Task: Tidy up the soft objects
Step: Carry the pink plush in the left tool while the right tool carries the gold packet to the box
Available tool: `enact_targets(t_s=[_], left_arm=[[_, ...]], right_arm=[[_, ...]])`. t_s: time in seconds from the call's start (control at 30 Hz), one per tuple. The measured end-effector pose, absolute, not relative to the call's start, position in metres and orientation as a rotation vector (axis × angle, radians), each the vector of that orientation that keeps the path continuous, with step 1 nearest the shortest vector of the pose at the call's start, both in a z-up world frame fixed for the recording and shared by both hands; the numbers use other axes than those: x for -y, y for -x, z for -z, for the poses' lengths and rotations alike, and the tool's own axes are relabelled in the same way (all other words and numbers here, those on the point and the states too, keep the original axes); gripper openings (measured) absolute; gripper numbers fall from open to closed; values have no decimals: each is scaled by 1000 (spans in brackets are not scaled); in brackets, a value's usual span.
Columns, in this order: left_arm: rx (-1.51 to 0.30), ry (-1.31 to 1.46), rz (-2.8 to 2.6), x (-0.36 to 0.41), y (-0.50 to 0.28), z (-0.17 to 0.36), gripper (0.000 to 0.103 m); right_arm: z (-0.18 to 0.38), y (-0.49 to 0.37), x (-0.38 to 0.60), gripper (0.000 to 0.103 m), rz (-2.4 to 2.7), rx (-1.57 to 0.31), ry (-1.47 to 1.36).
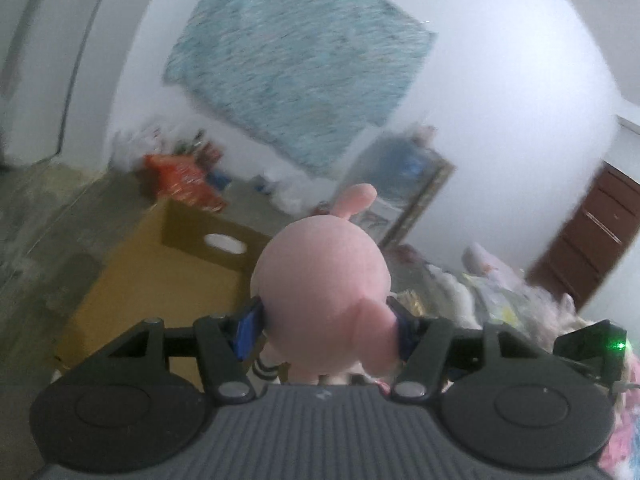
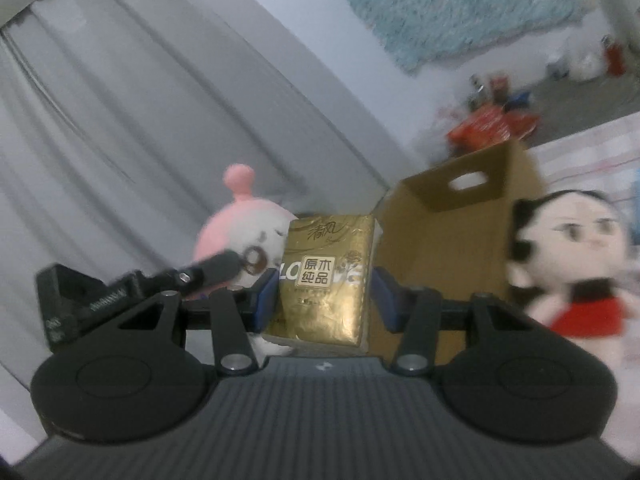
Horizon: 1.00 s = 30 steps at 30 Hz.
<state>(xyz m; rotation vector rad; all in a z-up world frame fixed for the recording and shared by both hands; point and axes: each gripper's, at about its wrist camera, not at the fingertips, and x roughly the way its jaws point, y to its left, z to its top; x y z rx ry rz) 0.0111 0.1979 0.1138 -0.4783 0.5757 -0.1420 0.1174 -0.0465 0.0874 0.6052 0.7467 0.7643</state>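
Note:
My left gripper (image 1: 326,326) is shut on a pink plush toy (image 1: 324,276) and holds it up, to the right of an open cardboard box (image 1: 160,276). My right gripper (image 2: 326,296) is shut on a gold tissue pack (image 2: 326,276), held upright in the air. In the right wrist view the pink plush (image 2: 236,236) shows behind and left of the pack, with the left gripper's body (image 2: 120,292) beside it. The cardboard box (image 2: 452,248) stands open just right of the pack. A black-haired doll in red (image 2: 576,260) sits at the far right.
A teal shaggy rug (image 1: 296,72) hangs on the wall. Red packages (image 1: 184,180) and bottles lie on the floor beyond the box. Grey curtains (image 2: 120,120) fill the left. Soft items are piled on a bed (image 1: 500,292) at the right, near a brown door (image 1: 592,232).

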Motion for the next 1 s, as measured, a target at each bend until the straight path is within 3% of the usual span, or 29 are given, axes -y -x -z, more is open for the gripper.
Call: enact_targets(t_s=[0.37,0.57,1.0], left_arm=[[-839,569,80,-296,-191,-18,65],[-978,608,92,-326,-262,38,65],[-1061,486,33,-325,-316,83,69]], right_arm=[[-25,-290,-55,50,-570,-1013,-528],[13,-342,-79,50,-463,-1081,-438],[73,-385,-92,51,-435,-1125,-356]])
